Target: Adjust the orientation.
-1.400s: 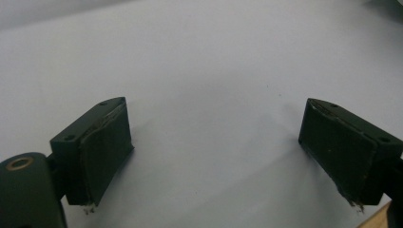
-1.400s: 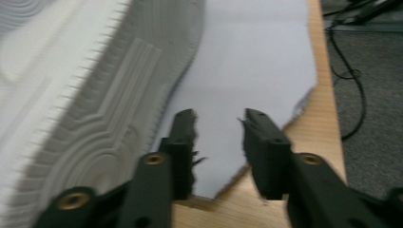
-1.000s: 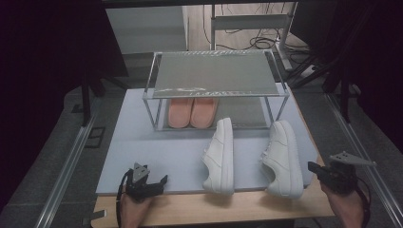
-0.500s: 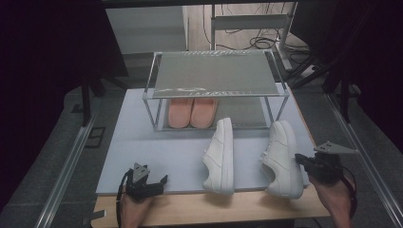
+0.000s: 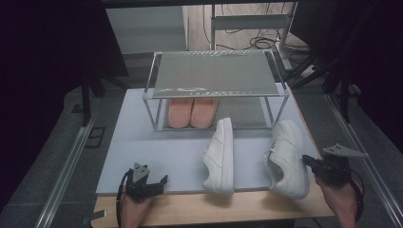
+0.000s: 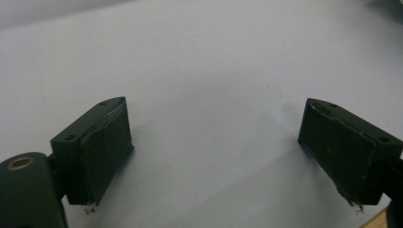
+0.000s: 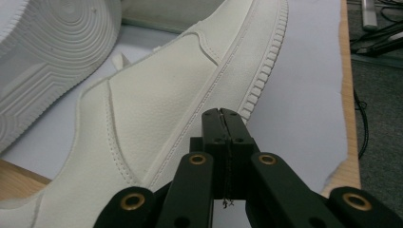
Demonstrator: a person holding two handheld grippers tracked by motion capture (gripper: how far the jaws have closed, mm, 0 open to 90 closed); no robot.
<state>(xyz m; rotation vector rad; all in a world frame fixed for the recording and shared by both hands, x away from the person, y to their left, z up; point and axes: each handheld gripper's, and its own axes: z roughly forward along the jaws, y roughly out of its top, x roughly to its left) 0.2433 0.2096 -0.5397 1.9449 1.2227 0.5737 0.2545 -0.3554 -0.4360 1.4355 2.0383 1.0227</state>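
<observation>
Two white sneakers lie on a pale mat (image 5: pixel 157 147). The left sneaker (image 5: pixel 219 156) rests on its side; the right sneaker (image 5: pixel 286 156) stands upright near the mat's right edge. My right gripper (image 5: pixel 308 162) is shut with nothing between its jaws, its tips beside the right sneaker's (image 7: pixel 157 109) sole at the heel end. The other sneaker's ribbed sole (image 7: pixel 52 52) shows at the upper left of the right gripper view. My left gripper (image 5: pixel 159 181) is open low over bare mat (image 6: pixel 214 95) at the front left, nothing between its pads (image 6: pixel 102 156).
A metal-framed shoe rack (image 5: pixel 216 73) with a mesh top stands at the back of the mat, with a pink pair of slippers (image 5: pixel 191 112) under it. The wooden table edge (image 5: pixel 247 209) runs along the front. Cables (image 5: pixel 252 40) lie on the floor behind.
My right gripper has moved left and forward, up to the right sneaker's heel side. The left gripper and both sneakers have stayed put.
</observation>
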